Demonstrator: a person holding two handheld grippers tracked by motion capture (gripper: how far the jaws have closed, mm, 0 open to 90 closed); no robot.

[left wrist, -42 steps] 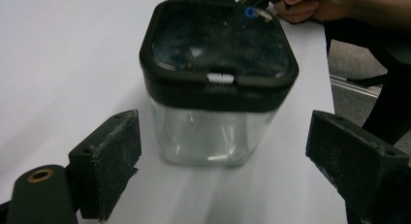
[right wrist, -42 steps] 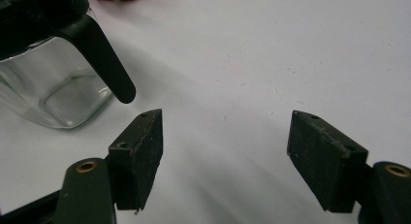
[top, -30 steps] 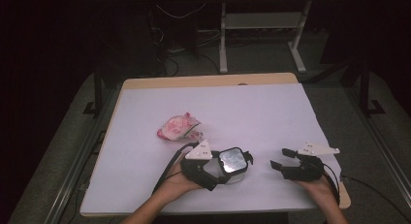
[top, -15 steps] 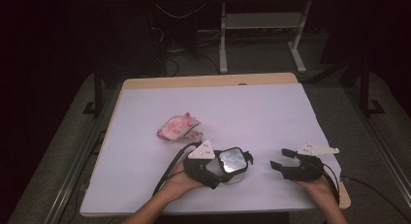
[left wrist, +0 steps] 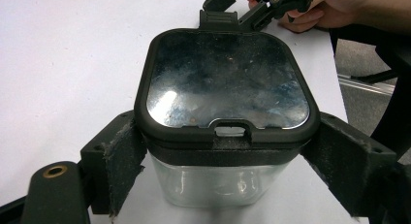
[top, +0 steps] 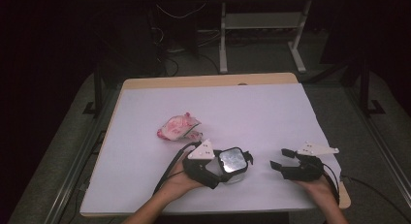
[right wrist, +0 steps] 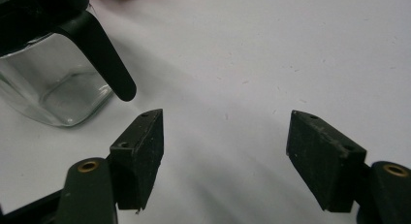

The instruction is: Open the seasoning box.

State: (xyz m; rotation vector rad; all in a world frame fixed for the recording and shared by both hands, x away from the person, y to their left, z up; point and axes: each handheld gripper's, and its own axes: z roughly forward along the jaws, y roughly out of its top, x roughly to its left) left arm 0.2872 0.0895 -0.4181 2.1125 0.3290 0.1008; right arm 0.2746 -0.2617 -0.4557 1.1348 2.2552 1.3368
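A clear square container [top: 233, 162] with a black-rimmed, shiny lid [left wrist: 227, 83] stands on the white sheet near the table's front. My left gripper [top: 236, 162] is shut on it, one pad [left wrist: 121, 156] against each side just below the lid. In the right gripper view its clear wall [right wrist: 48, 88] and a black lid latch [right wrist: 104, 59] sit at the upper left. A short way to the right of the container, my right gripper [top: 279, 158] stands open over the bare sheet, its jaws pointing toward the container with nothing between them [right wrist: 225, 151].
A crumpled pink and white cloth [top: 178, 127] lies on the sheet behind and left of the container. The white sheet [top: 252, 112] covers most of the wooden table [top: 208, 81]. Dark floor, cables and a stand lie beyond the far edge.
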